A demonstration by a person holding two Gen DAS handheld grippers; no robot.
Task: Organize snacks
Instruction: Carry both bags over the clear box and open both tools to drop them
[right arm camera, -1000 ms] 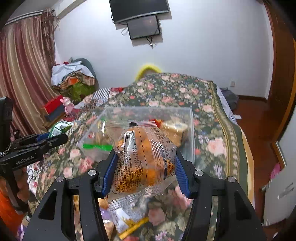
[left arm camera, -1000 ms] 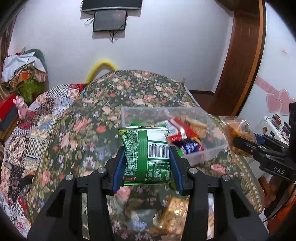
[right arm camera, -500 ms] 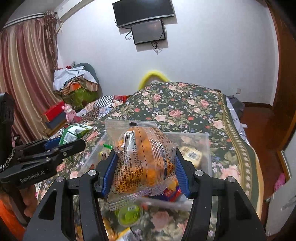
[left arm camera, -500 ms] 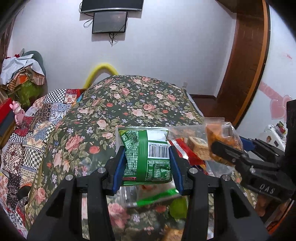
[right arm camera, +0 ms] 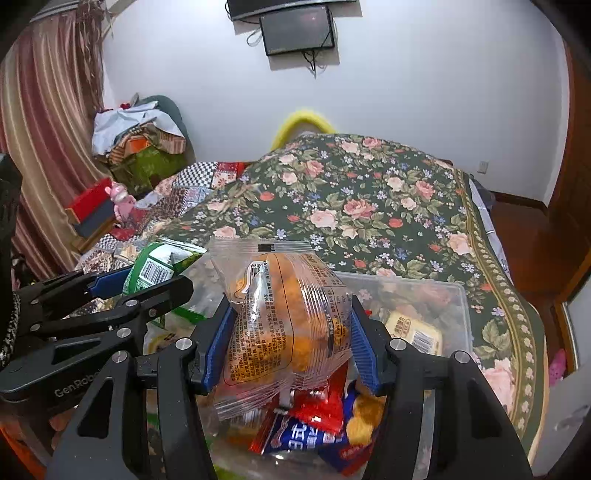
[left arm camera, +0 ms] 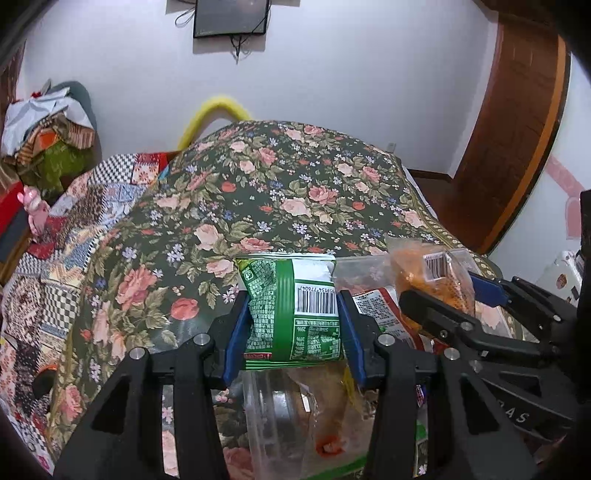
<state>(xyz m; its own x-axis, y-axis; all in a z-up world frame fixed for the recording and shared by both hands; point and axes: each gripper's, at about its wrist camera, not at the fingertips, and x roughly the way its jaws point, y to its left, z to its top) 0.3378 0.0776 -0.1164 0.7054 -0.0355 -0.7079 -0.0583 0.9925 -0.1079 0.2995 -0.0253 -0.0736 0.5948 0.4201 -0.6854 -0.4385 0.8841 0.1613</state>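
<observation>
My left gripper [left arm camera: 293, 321] is shut on a green snack packet [left arm camera: 295, 310] with a barcode, held over the near left corner of a clear plastic bin [left arm camera: 266, 417]. My right gripper [right arm camera: 290, 332] is shut on a clear packet of orange snacks [right arm camera: 288, 325], hovering above the same clear plastic bin [right arm camera: 458, 306]. Inside the bin lie a red wrapper [right arm camera: 321, 406], a blue wrapper [right arm camera: 303, 439] and a yellow packet [right arm camera: 413, 328]. Each gripper shows in the other's view: the right gripper [left arm camera: 443, 299] beside the left, the left gripper [right arm camera: 140, 280] with its green packet [right arm camera: 155, 266].
The bin sits on a bed with a dark floral cover [left arm camera: 295, 192]. A patchwork quilt [left arm camera: 55, 258] lies at the left. Clothes are piled [right arm camera: 136, 140] by the curtain. A wooden door frame [left arm camera: 517, 129] stands at the right, a screen [right arm camera: 295, 29] hangs on the far wall.
Both grippers moved forward and slightly down with their packets, from before the bin to over it. The bin now lies under the fingers, and the two grippers stand closer together.
</observation>
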